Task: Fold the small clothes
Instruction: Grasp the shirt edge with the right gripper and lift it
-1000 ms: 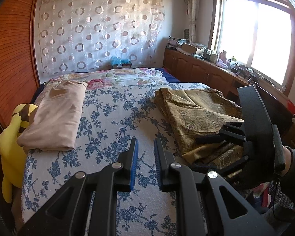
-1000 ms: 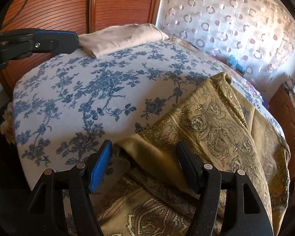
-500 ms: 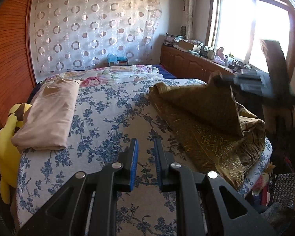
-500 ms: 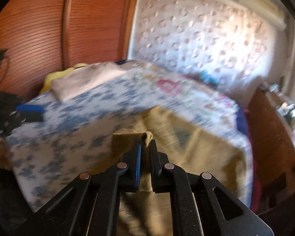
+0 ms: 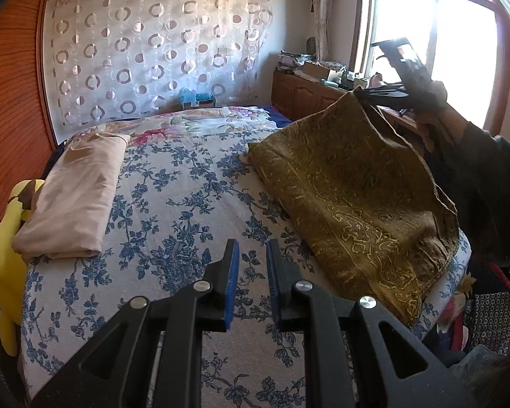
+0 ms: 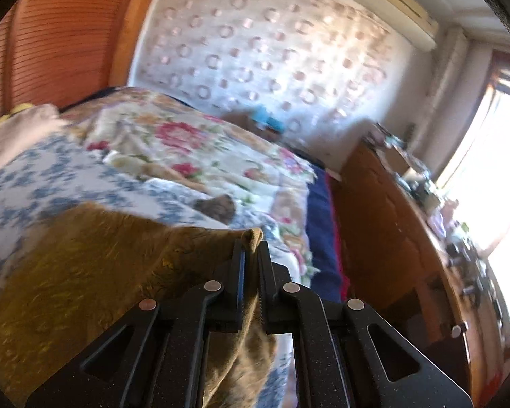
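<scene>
Between the right gripper [image 6: 251, 258] jaws, clamped tight, sits a corner of the gold cloth [image 6: 85, 272]; only the left view shows that cloth [image 5: 350, 183] draped up off the bed [image 5: 173, 210], beside the narrowly parted, empty left gripper [image 5: 252, 258]

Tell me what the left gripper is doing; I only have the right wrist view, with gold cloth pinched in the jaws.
Observer: The left gripper hovers over the blue-flowered bedspread, jaws slightly apart, nothing between them.
Operator: Is the whole cloth off the bed?
Observer: No. Only the pinched corner is raised; the rest of the gold cloth lies on the bed's right side.
Operator: Anything folded already?
Observer: A beige folded cloth lies by the left edge, beside a yellow plush toy.
</scene>
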Available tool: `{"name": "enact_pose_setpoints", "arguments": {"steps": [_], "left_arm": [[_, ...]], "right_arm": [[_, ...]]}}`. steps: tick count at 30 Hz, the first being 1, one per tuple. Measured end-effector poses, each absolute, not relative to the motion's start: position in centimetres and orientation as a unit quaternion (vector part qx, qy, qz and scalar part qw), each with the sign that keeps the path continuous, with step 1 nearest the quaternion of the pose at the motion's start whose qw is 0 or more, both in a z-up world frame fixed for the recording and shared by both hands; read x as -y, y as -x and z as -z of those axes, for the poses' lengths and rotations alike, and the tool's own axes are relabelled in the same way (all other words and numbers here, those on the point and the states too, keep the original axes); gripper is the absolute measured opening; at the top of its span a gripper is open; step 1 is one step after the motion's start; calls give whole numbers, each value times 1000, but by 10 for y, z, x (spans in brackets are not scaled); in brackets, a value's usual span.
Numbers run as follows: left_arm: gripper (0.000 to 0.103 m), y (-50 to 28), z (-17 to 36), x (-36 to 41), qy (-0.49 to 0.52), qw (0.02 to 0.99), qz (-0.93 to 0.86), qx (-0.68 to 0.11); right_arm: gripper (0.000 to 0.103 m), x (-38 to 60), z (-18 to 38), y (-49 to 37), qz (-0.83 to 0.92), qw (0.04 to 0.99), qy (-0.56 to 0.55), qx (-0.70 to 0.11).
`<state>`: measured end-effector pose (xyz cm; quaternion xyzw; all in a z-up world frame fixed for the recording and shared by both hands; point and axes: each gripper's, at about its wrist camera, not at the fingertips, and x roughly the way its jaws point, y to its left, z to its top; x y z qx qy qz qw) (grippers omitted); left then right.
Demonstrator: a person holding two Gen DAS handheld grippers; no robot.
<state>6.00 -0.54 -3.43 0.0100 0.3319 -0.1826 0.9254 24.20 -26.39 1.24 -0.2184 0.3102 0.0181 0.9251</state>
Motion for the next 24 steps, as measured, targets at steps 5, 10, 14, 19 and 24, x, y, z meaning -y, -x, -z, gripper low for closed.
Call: {"name": "enact_pose_setpoints", "arguments": {"steps": [5, 10, 14, 19, 24], "left_arm": [[15, -62, 38, 12, -18, 923, 187, -337], [15, -66, 39, 18, -21, 921, 194, -338], [15, -68, 39, 26, -23, 919, 200, -340], [15, -67, 40, 35, -27, 917, 205, -341], [15, -66, 42, 47, -36, 913, 213, -346]], "right_arm": [[23, 279, 7, -271, 21, 913, 202, -354], [47, 294, 8, -243, -3, 920, 153, -360], [47, 303, 1, -199, -42, 925, 127, -356], [47, 307, 2, -131, -83, 927, 103, -350], [47, 315, 20, -73, -103, 924, 70, -362]]}}
